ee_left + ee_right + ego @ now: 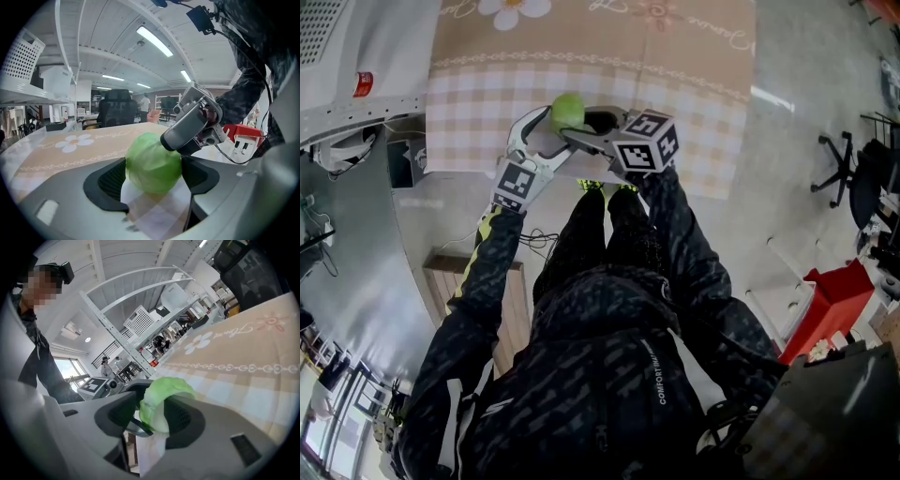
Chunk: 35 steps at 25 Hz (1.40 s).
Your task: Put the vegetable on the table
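At the near edge of the beige checked-cloth table (478, 108), my left tongs (152, 168) grip the round green cabbage (567, 111). My right tongs (157, 416) gape open around it. My sleeves hide the grey floor (787, 187) below.

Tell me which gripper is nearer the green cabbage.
Left, narrowly: the cabbage fills the gap between the left gripper's jaws, while the right gripper's open jaws straddle it loosely from the opposite side.

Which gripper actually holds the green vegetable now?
The left gripper: its jaws press the vegetable from both sides. The right gripper has the vegetable between its jaws too, but they stand open.
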Tool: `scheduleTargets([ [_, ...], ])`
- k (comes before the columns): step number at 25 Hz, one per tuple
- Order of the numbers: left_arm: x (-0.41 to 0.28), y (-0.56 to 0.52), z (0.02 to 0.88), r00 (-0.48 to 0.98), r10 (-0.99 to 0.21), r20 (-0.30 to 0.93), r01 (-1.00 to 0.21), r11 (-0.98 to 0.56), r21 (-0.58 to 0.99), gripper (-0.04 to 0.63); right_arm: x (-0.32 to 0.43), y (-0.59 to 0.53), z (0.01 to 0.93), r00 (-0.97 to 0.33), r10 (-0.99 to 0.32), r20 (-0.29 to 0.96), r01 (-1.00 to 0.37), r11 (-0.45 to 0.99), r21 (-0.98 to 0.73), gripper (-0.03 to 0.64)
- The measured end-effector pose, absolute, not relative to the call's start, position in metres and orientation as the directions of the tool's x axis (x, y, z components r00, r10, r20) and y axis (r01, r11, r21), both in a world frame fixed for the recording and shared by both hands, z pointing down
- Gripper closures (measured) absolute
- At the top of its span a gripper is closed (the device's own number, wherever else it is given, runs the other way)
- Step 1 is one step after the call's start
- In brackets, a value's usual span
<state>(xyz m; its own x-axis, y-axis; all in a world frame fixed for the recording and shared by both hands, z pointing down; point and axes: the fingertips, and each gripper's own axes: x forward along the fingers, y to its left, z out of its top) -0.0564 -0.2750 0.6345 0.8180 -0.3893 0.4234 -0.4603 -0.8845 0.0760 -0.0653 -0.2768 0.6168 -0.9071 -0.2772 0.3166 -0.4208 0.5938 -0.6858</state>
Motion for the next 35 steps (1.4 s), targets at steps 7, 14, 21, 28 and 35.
scheduleTargets([
  [7,-0.061,-0.272,0.640,0.810,-0.382,0.445,-0.463,-0.882,0.085,0.232,-0.045,-0.280,0.614,-0.904,-0.306,0.298,-0.424,0.556,-0.715,0.479],
  [14,-0.059,-0.275,0.638,0.808,-0.397,0.436,-0.478,-0.874,0.088,0.232,-0.046,-0.280,0.613,-0.903,-0.303,0.305,-0.426,0.547,-0.720,0.498],
  [21,-0.048,-0.273,0.634,0.796,-0.415,0.441,-0.482,-0.875,0.048,0.232,-0.050,-0.264,0.622,-0.925,-0.251,0.284,-0.375,0.492,-0.786,0.486],
  [28,-0.040,-0.270,0.629,0.789,-0.436,0.432,-0.494,-0.869,0.026,0.221,-0.040,-0.260,0.623,-0.930,-0.251,0.267,-0.358,0.469,-0.807,0.485],
  [35,-0.034,-0.268,0.625,0.781,-0.459,0.423,-0.517,-0.855,0.027,0.221,-0.031,-0.256,0.625,-0.933,-0.240,0.267,-0.352,0.470,-0.809,0.486],
])
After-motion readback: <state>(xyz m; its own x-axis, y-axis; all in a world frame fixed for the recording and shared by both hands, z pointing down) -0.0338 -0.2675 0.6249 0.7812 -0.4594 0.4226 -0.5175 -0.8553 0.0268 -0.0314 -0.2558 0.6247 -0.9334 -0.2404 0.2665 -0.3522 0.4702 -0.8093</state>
